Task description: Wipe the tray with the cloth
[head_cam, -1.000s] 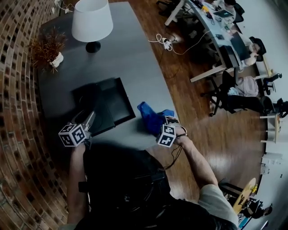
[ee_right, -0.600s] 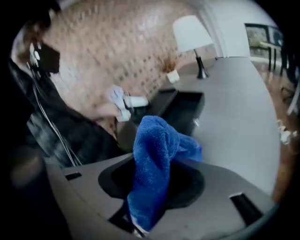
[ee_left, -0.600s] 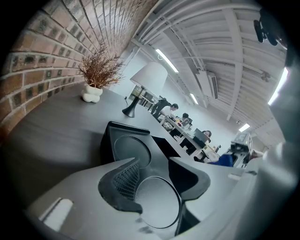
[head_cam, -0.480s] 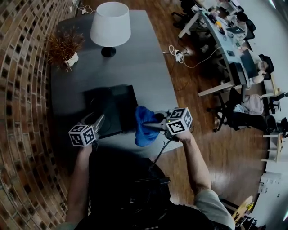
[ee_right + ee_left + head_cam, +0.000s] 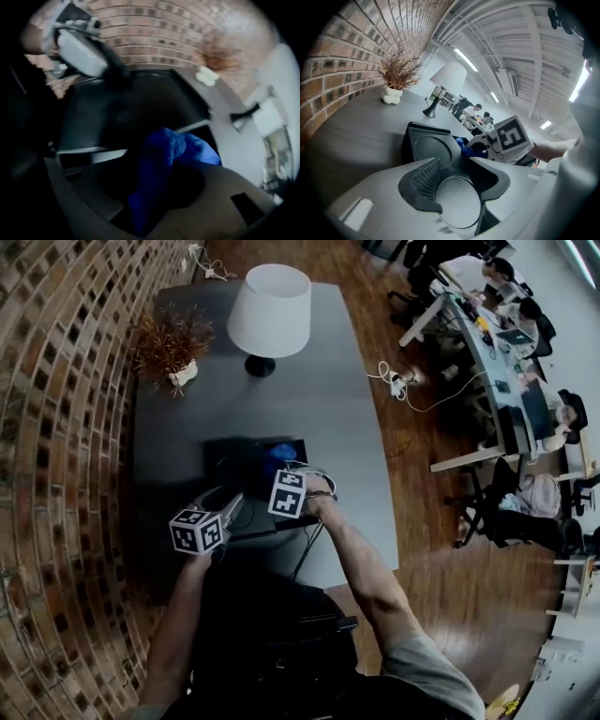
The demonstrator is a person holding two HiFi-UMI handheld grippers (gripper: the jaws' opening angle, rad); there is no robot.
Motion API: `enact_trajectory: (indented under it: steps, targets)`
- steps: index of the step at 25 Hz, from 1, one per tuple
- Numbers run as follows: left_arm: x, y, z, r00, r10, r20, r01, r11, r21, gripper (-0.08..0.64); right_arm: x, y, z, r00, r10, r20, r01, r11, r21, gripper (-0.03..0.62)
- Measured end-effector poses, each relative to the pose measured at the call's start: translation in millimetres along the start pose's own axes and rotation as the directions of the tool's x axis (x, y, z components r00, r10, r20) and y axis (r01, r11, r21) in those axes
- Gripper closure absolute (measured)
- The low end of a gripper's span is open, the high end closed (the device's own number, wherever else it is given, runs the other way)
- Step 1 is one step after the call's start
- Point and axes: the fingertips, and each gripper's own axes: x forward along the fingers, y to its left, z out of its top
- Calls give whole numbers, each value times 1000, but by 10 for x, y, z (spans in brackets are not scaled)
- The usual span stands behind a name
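The black tray (image 5: 234, 465) with round recesses lies on the grey table, close to its front edge. My left gripper (image 5: 230, 507) holds the tray's near left rim; in the left gripper view the tray (image 5: 431, 147) runs between the fingers (image 5: 423, 183). The blue cloth (image 5: 277, 454) rests on the tray's right part. My right gripper (image 5: 281, 465) points steeply down over it and is shut on the cloth (image 5: 164, 150). Its jaws have just been closing with the cloth between them. The right gripper's marker cube (image 5: 511, 138) hides part of the cloth (image 5: 464, 142).
A white lamp (image 5: 270, 310) and a dried plant in a white pot (image 5: 173, 348) stand at the table's far end. A brick wall (image 5: 56, 427) runs along the left. Cables (image 5: 403, 385) lie on the wooden floor to the right, near office desks.
The right gripper has lifted the blue cloth from the table right of the tray and carried it left onto the tray. The left gripper stays on the tray's rim.
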Motion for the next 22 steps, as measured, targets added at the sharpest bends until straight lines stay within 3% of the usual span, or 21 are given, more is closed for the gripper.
enact_trajectory:
  steps: [1,2,4,6,8,12,17,19,22]
  targets:
    - [3,1,6,1000,0,1,0,1000,3,362,-33,119,21,998,65,-8,-65,993,-97,439]
    - [3,5,11,1000,1,2,-1,1000,4,364,-48,110,30,997,72,-4,-72,988,-139,437]
    - [-5,10,9,1000,2,2,-2,1000,4,364,-45,-253,45,997,-55,51,57,998,-35,437]
    - [-4,4,9,1000,0,3,0,1000,3,364,-24,-634,65,977,-192,91,180,976,125,437]
    - [0,-4,17,1000,-2,6,2,1000,0,364,39,-690,125,970,-213,115,195,969,151,437]
    - [-1,-9,11,1000,-6,4,6,1000,-1,364,66,-345,198,987,-20,162,23,1000,-16,445]
    - [-2,-17,9,1000,-11,7,11,1000,-4,364,103,-627,227,977,-93,193,72,991,116,443]
    - [9,-11,20,1000,-10,6,10,1000,2,364,95,-470,253,979,-32,202,16,997,77,445]
    - [8,-15,16,1000,-5,8,5,1000,2,368,-3,-62,191,973,122,194,-118,993,-31,445]
